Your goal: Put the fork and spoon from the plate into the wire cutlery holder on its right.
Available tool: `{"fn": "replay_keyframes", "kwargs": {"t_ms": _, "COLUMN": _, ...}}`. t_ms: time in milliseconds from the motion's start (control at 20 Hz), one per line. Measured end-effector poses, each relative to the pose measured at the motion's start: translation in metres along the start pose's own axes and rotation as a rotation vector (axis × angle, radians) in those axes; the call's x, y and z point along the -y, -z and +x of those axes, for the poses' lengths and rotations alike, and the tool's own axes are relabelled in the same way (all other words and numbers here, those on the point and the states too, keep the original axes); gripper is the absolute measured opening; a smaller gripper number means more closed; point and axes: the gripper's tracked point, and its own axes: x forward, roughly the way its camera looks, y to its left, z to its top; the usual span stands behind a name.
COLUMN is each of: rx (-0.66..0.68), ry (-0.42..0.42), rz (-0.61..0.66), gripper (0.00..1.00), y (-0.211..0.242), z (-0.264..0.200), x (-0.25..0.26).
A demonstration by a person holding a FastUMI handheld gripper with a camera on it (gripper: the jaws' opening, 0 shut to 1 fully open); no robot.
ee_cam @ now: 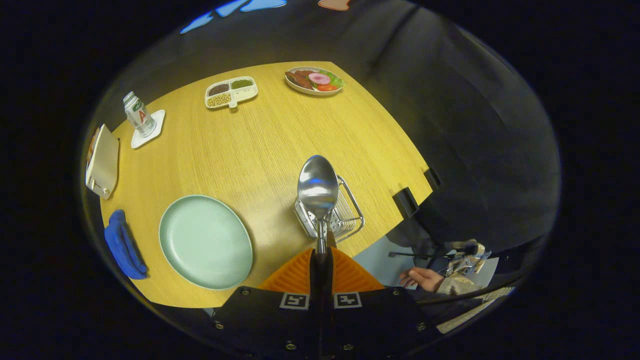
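My gripper is shut on the handle of a steel spoon, whose bowl points up and away from the fingers. The spoon hangs above the wire cutlery holder, which stands on the wooden table just ahead of the fingers, near the table's right edge. Something dark shows inside the holder behind the spoon; I cannot tell what it is. To the holder's left lies the pale green plate, bare on top.
A blue cloth lies left of the plate. Further off are a can on a white coaster, a divided dish of beans and a plate of food. A person's hand rests below the table's right edge.
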Motion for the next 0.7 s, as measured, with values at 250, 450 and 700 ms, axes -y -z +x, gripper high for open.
{"fn": "replay_keyframes", "kwargs": {"t_ms": 250, "rx": -0.135, "ry": -0.037, "rz": -0.003, "gripper": 0.04, "y": 0.018, "z": 0.006, "x": 0.004}}
{"fn": "replay_keyframes", "kwargs": {"t_ms": 450, "rx": -0.229, "ry": -0.059, "rz": -0.004, "gripper": 0.04, "y": 0.026, "z": 0.012, "x": -0.001}}
{"fn": "replay_keyframes", "kwargs": {"t_ms": 700, "rx": -0.284, "ry": -0.073, "rz": 0.025, "gripper": 0.04, "y": 0.028, "z": 0.017, "x": -0.006}}
